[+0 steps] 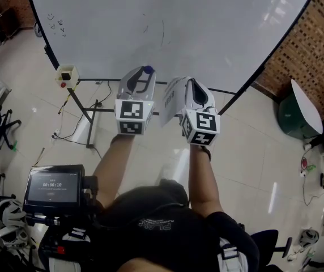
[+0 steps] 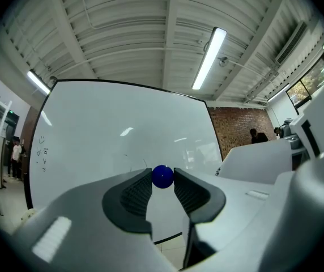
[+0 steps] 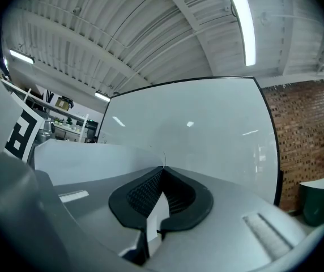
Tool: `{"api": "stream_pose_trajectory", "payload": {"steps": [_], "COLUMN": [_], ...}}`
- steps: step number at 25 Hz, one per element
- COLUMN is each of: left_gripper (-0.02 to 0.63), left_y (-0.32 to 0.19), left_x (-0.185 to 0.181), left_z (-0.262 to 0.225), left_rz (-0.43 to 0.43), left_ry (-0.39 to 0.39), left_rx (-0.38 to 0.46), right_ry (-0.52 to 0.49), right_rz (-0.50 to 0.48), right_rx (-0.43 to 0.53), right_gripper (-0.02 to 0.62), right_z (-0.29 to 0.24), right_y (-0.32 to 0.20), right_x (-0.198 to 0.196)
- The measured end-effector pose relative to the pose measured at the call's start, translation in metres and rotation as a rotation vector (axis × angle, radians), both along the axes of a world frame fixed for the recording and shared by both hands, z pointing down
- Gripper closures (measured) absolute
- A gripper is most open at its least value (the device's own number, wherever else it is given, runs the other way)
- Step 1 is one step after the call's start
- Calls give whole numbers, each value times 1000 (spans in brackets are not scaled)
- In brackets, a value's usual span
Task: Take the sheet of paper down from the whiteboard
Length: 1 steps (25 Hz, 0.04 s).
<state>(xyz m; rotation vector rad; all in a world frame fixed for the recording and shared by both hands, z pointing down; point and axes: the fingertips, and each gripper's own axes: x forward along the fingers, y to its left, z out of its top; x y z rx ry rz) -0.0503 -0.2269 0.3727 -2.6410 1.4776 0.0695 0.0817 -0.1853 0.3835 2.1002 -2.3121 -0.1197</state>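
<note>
The whiteboard [image 1: 179, 21] stands in front of me, bare but for a few pen marks. The sheet of paper [image 1: 172, 98] is off the board and hangs edge-on between the two grippers. My right gripper [image 1: 189, 81] is shut on it, and a strip of the paper [image 3: 156, 214] shows between the closed jaws of that gripper [image 3: 163, 171]. My left gripper [image 1: 146, 72] is shut on a small blue round magnet [image 1: 148, 69] at its tips. In the left gripper view the magnet [image 2: 162, 175] sits pinched in the gripper [image 2: 162, 179], a short way from the board [image 2: 122, 146].
The board's black stand [image 1: 91, 118] and cables lie on the tiled floor below. A small box with a red button [image 1: 65, 76] is at the left. A green-and-white table [image 1: 298, 109] stands by the brick wall [image 1: 315, 44]. People [image 2: 258, 135] stand far right.
</note>
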Motion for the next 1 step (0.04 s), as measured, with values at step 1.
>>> {"api": "stream_pose_trajectory", "payload": {"steps": [1], "left_gripper": [483], "left_y": [0], "left_x": [0], "left_z": [0], "left_rz": [-1], "left_ry": [-4], "left_rx": [-1], "right_ry": [2], "right_rz": [-2], "right_rx": [0], "right_gripper": [583], "right_z": [0], "right_y": [-1], "right_x": [-1]}}
